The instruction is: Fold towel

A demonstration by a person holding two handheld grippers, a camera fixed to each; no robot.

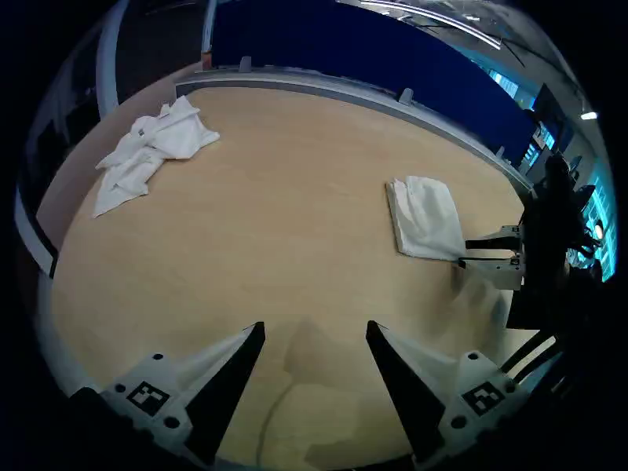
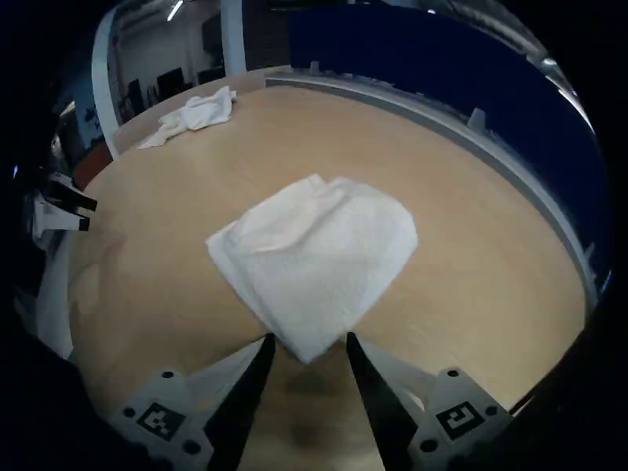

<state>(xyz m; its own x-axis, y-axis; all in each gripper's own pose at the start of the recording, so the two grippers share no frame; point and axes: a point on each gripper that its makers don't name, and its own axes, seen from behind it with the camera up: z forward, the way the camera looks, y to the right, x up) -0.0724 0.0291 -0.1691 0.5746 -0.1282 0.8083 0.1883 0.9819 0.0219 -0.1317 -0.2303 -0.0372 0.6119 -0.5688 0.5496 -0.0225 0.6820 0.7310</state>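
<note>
Left gripper [image 1: 314,324] hung over the light wooden tabletop [image 1: 298,204], fingers spread wide, nothing between them, bare wood underneath. In the left gripper view, the folded white towel [image 1: 425,217] lay flat on the tabletop to the right of centre, well apart from the left gripper. The right gripper [image 1: 463,255] was at that towel's near end, coming in from the right edge, with a dark-clad person behind it.

A crumpled white towel [image 1: 149,149] sat far off at the upper left near the tabletop's back edge, well apart from the folded one. A dark blue partition wall [image 1: 353,47] ran behind the tabletop.

In the right gripper view, the right gripper [image 2: 308,337] had its fingers partly open, a moderate gap. One pointed corner of the folded white towel [image 2: 314,251] poked into that gap; the cloth lay flat, not pinched or lifted. Couldn't tell if the tips actually touched the cloth. The towel sat mid-tabletop [image 2: 471,259], roughly diamond-oriented from here, with soft wrinkles on top.

The crumpled white towel [image 2: 196,114] was at the far left corner. The left gripper [image 2: 85,213] showed at the left edge, low over the tabletop, too small to judge its opening from here.
</note>
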